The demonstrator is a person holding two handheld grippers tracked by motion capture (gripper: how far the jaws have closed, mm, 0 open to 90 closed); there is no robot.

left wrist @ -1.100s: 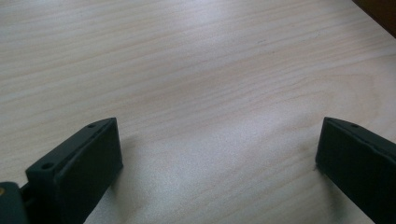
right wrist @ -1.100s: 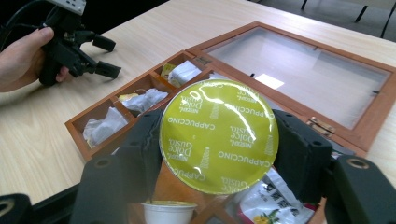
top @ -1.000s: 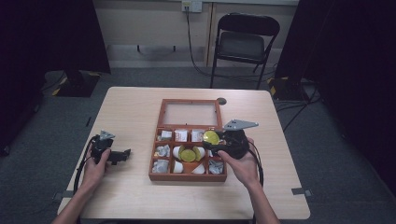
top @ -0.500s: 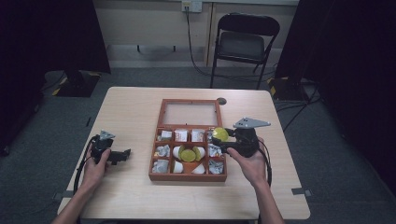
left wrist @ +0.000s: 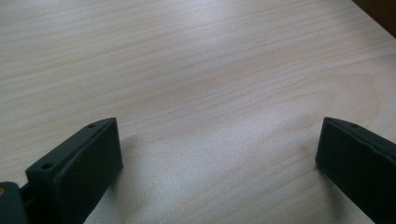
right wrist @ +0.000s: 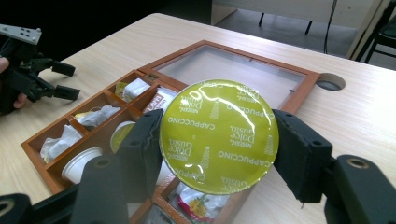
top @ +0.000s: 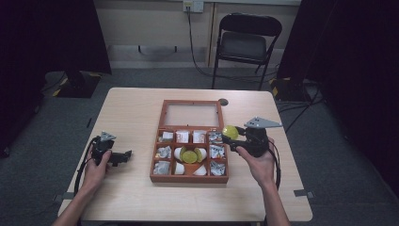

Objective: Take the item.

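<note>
A capsule (right wrist: 219, 126) with a yellow-green foil top printed "Cappuccino" sits between the jaws of my right gripper (right wrist: 222, 140), which is shut on it. In the high view the capsule (top: 230, 131) and right gripper (top: 234, 134) hover just off the right side of the wooden compartment box (top: 188, 179). Another green-topped capsule (top: 190, 155) lies in the box's middle compartment. My left gripper (top: 123, 157) rests on the table left of the box. Its jaws (left wrist: 219, 154) stand wide open over bare wood, with nothing between them.
The box's glass lid (top: 192, 114) lies open and flat behind the compartments, which hold white cups (top: 181, 168) and wrapped sachets (top: 164, 152). A round cable hole (top: 223, 101) sits in the table beyond the lid. A folding chair (top: 249, 42) stands behind the table.
My right gripper has carried the capsule to the right and slightly up, from over the box's right column to just past its right edge. The left gripper has not moved.
</note>
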